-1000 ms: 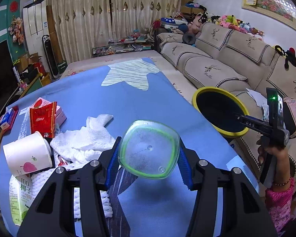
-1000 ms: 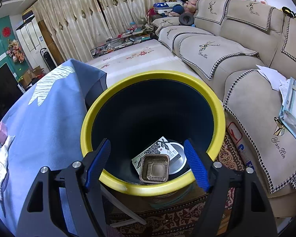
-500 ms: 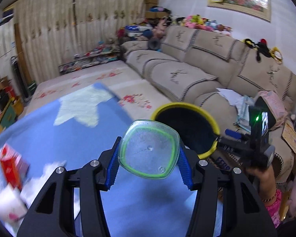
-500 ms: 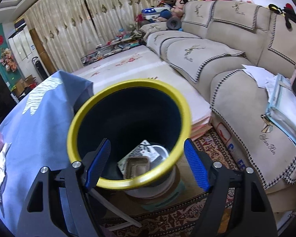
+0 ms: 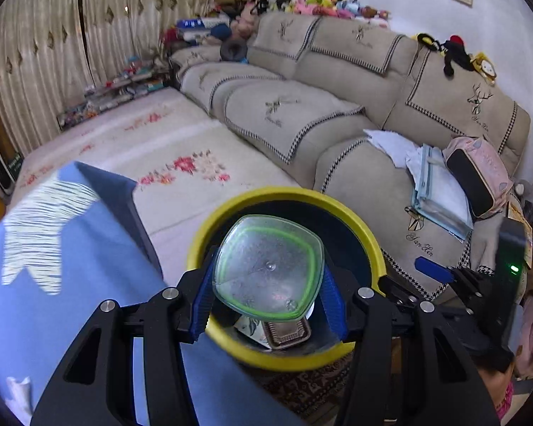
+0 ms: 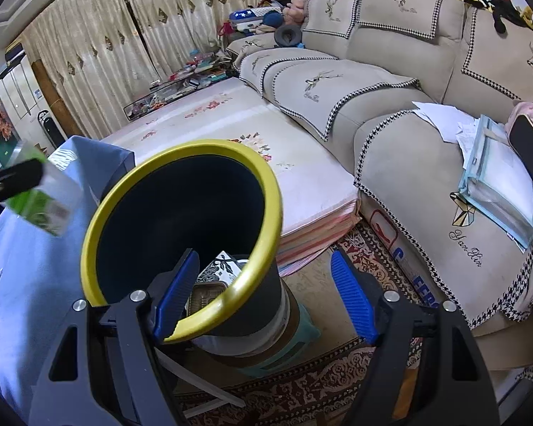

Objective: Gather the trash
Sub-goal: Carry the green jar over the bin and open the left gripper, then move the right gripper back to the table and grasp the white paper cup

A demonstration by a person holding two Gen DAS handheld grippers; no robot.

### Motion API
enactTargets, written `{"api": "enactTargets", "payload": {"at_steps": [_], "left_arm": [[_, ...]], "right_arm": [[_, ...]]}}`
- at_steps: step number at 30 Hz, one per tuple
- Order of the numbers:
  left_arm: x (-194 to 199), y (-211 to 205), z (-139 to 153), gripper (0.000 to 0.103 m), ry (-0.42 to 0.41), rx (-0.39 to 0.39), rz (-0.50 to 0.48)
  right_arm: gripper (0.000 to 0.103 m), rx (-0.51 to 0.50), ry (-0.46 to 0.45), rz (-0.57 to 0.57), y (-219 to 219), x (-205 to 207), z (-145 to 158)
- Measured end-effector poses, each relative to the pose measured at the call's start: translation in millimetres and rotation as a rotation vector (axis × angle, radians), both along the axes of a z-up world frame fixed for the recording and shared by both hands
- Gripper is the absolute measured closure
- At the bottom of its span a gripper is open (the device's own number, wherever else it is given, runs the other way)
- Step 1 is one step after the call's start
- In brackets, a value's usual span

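Observation:
My left gripper (image 5: 268, 294) is shut on a clear plastic cup with a green rim (image 5: 268, 268), its bottom facing the camera. It holds the cup over the mouth of a dark trash bin with a yellow rim (image 5: 369, 239). The bin holds a foil tray (image 5: 286, 333) and a printed carton. In the right wrist view my right gripper (image 6: 263, 294) is open and empty, its left finger (image 6: 176, 293) over the bin's near rim (image 6: 266, 191). The cup (image 6: 42, 202) shows there at the left, blurred.
A blue-covered table (image 5: 71, 266) lies to the left of the bin, with tissue at its near corner. A beige sofa (image 5: 337, 120) with papers and a pink bag stands to the right. The bin stands on a patterned rug (image 6: 302, 387).
My left gripper has carried the cup from over the table to over the bin's mouth. The right gripper has shifted right, so the bin sits further left in its view.

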State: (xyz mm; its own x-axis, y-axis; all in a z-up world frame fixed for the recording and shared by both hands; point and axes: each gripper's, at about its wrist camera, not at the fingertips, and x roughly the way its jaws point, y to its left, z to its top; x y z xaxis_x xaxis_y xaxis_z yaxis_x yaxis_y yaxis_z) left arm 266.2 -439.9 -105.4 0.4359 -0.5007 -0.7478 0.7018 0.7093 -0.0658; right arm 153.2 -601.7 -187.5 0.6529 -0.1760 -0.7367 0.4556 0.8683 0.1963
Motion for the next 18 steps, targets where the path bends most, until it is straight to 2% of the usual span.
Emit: {"api": "enactTargets", "payload": {"at_steps": [5, 6, 7, 8, 13, 18], "left_arm": [[12, -18, -26, 0.049, 0.037, 0.042, 0.006], [13, -19, -28, 0.045, 0.032, 0.044, 0.013], [11, -17, -27, 0.035, 0.025, 0.039, 0.018], [8, -13, -25, 0.03, 0.012, 0.031, 0.025], [-9, 14, 7, 0.021, -0.042, -0.023, 0.05], [-37, 74, 53, 0.01, -0.07, -0.162, 0.11]], "right_arm": [[0.031, 0.01, 0.011, -0.007, -4, 0, -5], [0.031, 0.011, 0.012, -0.007, -3, 0, -6], [0.031, 0.012, 0.013, -0.006, -3, 0, -6], [0.031, 0.014, 0.014, -0.005, -2, 0, -6], [0.031, 0.015, 0.01, 0.01, 4, 1, -5], [0.031, 0.014, 0.008, 0.034, 16, -1, -2]]}}
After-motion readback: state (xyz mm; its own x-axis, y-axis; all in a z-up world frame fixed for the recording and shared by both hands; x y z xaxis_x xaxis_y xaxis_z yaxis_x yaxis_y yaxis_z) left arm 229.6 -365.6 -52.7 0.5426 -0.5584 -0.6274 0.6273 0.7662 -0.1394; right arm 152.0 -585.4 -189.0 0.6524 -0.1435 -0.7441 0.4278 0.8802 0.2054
